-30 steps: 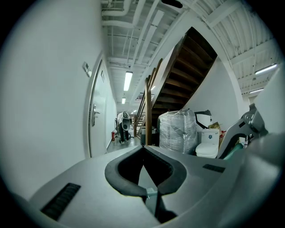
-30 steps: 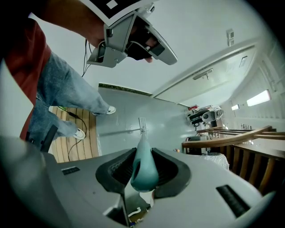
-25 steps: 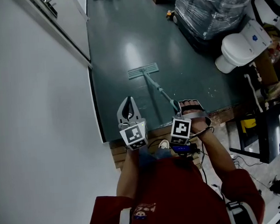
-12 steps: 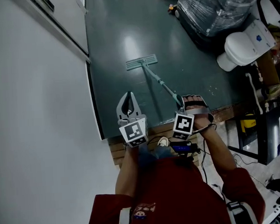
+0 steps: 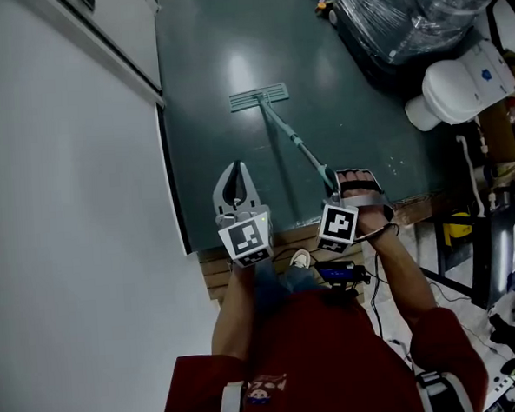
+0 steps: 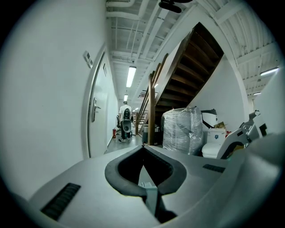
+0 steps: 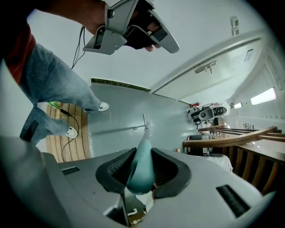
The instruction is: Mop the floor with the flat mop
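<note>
The flat mop's pale head (image 5: 259,97) lies on the dark green floor (image 5: 204,39), and its teal handle (image 5: 293,142) slants back to my right gripper (image 5: 348,186). That gripper is shut on the handle's grip end. In the right gripper view the teal handle (image 7: 141,167) sits clamped between the jaws, with the mop head (image 7: 147,123) far ahead on the floor. My left gripper (image 5: 235,171) hangs to the left of the handle, apart from it. Its jaws are shut with nothing between them. In the left gripper view (image 6: 143,148) the tips meet.
A white wall with a door (image 5: 72,168) runs along the left. A plastic-wrapped pallet (image 5: 411,13) and a white toilet-like unit (image 5: 459,88) stand at the right of the floor. Wooden boards (image 5: 244,262) lie under the person's feet. A person (image 6: 124,118) stands far down the corridor beside stairs (image 6: 187,80).
The mop head has slid forward over the floor, away from the person. The right gripper has followed with the handle. The left gripper has barely moved.
</note>
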`<action>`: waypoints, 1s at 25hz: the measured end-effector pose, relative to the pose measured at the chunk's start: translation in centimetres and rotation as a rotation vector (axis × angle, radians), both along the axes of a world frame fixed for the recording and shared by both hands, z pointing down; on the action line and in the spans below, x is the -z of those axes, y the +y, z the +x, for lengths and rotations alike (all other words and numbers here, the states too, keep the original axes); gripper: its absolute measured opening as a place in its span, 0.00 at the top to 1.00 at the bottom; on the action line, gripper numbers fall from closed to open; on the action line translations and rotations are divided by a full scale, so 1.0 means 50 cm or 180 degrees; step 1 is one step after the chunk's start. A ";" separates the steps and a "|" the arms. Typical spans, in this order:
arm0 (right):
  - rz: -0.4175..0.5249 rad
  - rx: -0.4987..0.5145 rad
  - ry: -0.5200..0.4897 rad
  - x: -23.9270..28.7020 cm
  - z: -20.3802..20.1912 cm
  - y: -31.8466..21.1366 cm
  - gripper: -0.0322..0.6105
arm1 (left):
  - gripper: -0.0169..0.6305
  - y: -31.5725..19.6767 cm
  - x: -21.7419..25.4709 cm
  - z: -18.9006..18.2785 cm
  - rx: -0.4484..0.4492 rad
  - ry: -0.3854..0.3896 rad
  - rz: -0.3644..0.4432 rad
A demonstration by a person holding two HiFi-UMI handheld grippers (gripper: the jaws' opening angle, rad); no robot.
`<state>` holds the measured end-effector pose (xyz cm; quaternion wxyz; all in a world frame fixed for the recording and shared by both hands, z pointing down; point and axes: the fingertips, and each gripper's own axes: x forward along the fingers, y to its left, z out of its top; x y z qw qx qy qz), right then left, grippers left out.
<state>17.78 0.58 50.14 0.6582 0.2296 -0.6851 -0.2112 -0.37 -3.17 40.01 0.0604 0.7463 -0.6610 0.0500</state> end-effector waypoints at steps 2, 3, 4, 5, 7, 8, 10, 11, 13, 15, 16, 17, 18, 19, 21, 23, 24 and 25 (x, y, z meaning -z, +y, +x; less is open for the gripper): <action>0.0027 0.0015 0.0001 -0.010 -0.016 -0.031 0.77 | 0.95 -0.029 -0.014 -0.013 -0.0005 -0.0004 0.0001; 0.0037 0.0023 -0.0004 -0.013 -0.025 -0.047 0.77 | 0.95 -0.046 -0.017 -0.019 -0.0006 0.0013 0.0006; 0.0039 0.0031 -0.0009 -0.015 -0.034 -0.064 0.77 | 0.95 -0.063 -0.020 -0.026 -0.0003 0.0027 0.0003; 0.0036 0.0036 -0.0012 -0.018 -0.042 -0.079 0.77 | 0.95 -0.079 -0.023 -0.033 0.0004 0.0022 -0.0009; 0.0030 0.0041 -0.0016 -0.023 -0.059 -0.108 0.77 | 0.95 -0.110 -0.028 -0.050 0.0018 -0.0010 -0.0032; 0.0031 0.0040 -0.0018 -0.026 -0.067 -0.122 0.77 | 0.95 -0.124 -0.030 -0.059 0.0026 -0.0021 -0.0045; 0.0039 0.0032 -0.0018 -0.035 -0.085 -0.153 0.77 | 0.95 -0.154 -0.040 -0.077 0.0031 0.0005 -0.0050; 0.0045 0.0026 -0.0017 -0.039 -0.094 -0.169 0.77 | 0.95 -0.170 -0.045 -0.088 0.0032 0.0021 -0.0048; 0.0050 0.0011 -0.0035 -0.045 -0.112 -0.200 0.77 | 0.95 -0.201 -0.053 -0.108 0.0049 -0.0006 -0.0061; 0.0041 -0.0014 -0.0042 -0.053 -0.125 -0.228 0.77 | 0.95 -0.231 -0.058 -0.121 0.0061 -0.0008 -0.0068; 0.0041 -0.0028 -0.0028 -0.060 -0.129 -0.243 0.77 | 0.95 -0.246 -0.065 -0.128 0.0059 0.0024 -0.0068; 0.0043 -0.0041 -0.0014 -0.067 -0.136 -0.260 0.77 | 0.95 -0.263 -0.071 -0.135 0.0055 0.0067 -0.0067; 0.0041 -0.0053 -0.0016 -0.072 -0.146 -0.277 0.77 | 0.95 -0.280 -0.077 -0.144 0.0052 0.0097 -0.0064; 0.0030 -0.0061 -0.0034 -0.075 -0.160 -0.295 0.77 | 0.95 -0.297 -0.083 -0.156 0.0049 0.0099 -0.0064; 0.0023 -0.0061 -0.0060 -0.080 -0.188 -0.330 0.77 | 0.95 -0.328 -0.101 -0.179 0.0043 0.0053 -0.0079; 0.0061 -0.0057 -0.0056 -0.083 -0.206 -0.362 0.77 | 0.95 -0.354 -0.113 -0.193 0.0028 0.0060 -0.0072; 0.0063 -0.0067 -0.0046 -0.091 -0.211 -0.375 0.77 | 0.95 -0.366 -0.116 -0.200 0.0021 0.0060 -0.0074; 0.0051 -0.0078 -0.0019 -0.100 -0.214 -0.387 0.77 | 0.95 -0.379 -0.118 -0.207 0.0020 0.0037 -0.0085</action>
